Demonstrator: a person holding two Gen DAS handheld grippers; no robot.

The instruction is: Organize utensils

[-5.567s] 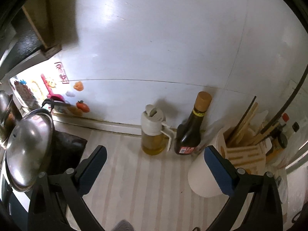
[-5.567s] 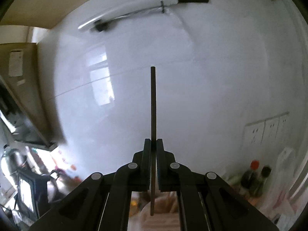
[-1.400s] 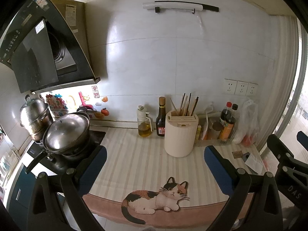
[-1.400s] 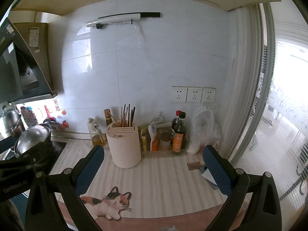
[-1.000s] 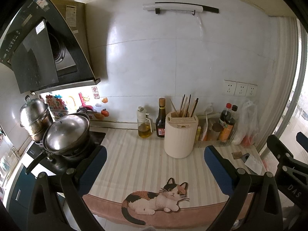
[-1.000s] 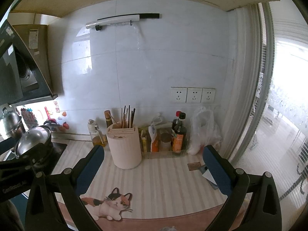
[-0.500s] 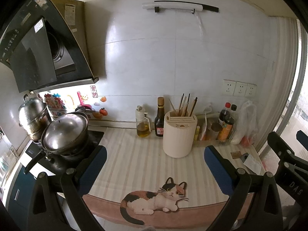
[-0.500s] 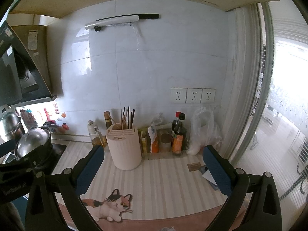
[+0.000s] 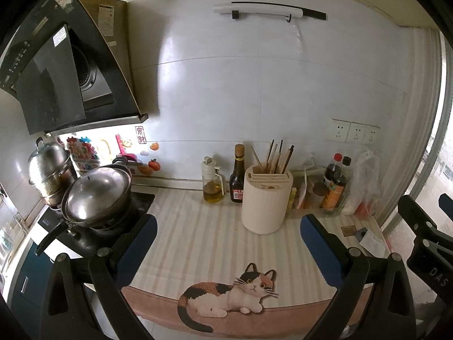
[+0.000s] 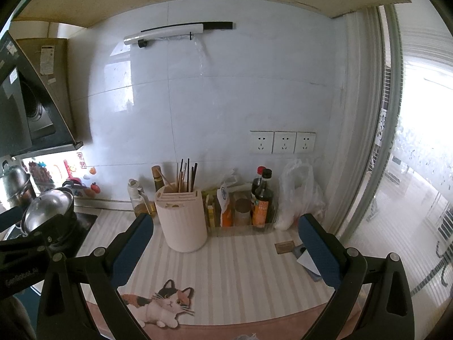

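Both grippers hung back from the counter with their jaws spread wide and nothing between them: the left gripper [image 9: 228, 248] framed the striped mat [image 9: 198, 235], and the right gripper [image 10: 225, 245] did the same from further right. All the chopsticks [image 9: 279, 157] in view stood upright in the back opening of the cream utensil holder [image 9: 266, 201], which sat on the mat just beside the dark sauce bottle [image 9: 237, 174] and the oil dispenser [image 9: 212, 182]. No loose utensil showed on the counter, so the sorting looked finished. Judging by their look, the sticks were thin, stiff, light and smooth, apt to pivot or slip in a pinch; the exposed upper ends were the only place to grip them
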